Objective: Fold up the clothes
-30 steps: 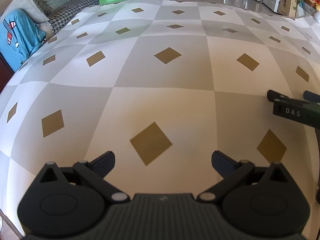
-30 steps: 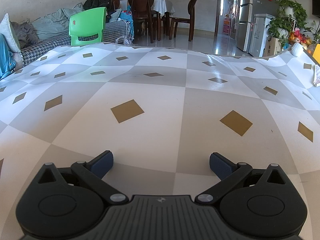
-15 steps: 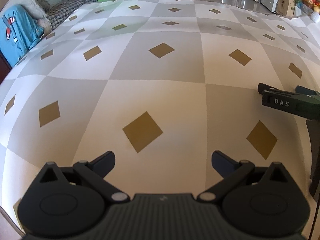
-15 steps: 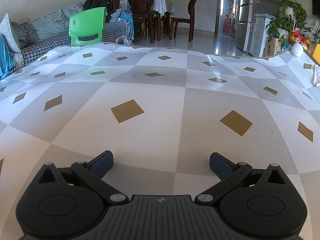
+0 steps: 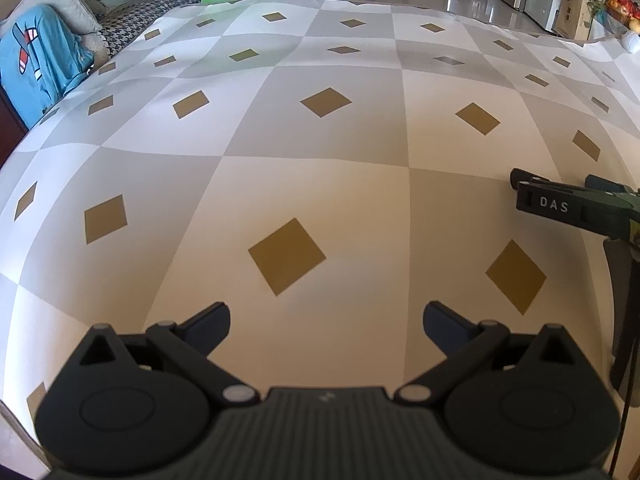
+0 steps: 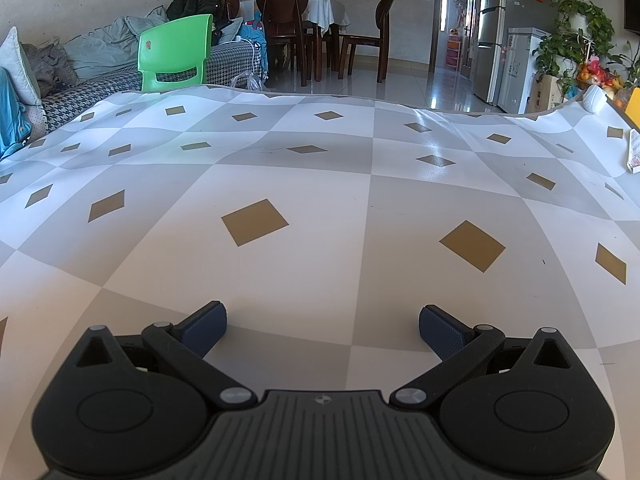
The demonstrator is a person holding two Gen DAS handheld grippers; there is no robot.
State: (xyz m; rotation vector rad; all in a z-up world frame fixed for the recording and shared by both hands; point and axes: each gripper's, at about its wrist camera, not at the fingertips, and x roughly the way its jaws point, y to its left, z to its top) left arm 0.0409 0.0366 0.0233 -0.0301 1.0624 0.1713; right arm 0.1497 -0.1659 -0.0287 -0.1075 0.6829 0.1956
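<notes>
My left claw (image 5: 326, 326) hangs over the worktop (image 5: 320, 184), fingers spread wide, nothing between them. My right claw (image 6: 322, 326) is likewise wide open and empty, low over the same checked cloth (image 6: 320, 184). In the left wrist view the right claw (image 5: 560, 200) shows at 3 o'clock, marked "DAS". No garment lies on the cloth in either view. The only clothing I can make out is a blue garment (image 5: 36, 68) at 10 o'clock, off the worktop edge by the sofa (image 5: 132, 4); whether it is the one to fold, I cannot tell. A green chair (image 6: 176, 54) stands at 11 o'clock beyond the far edge.
</notes>
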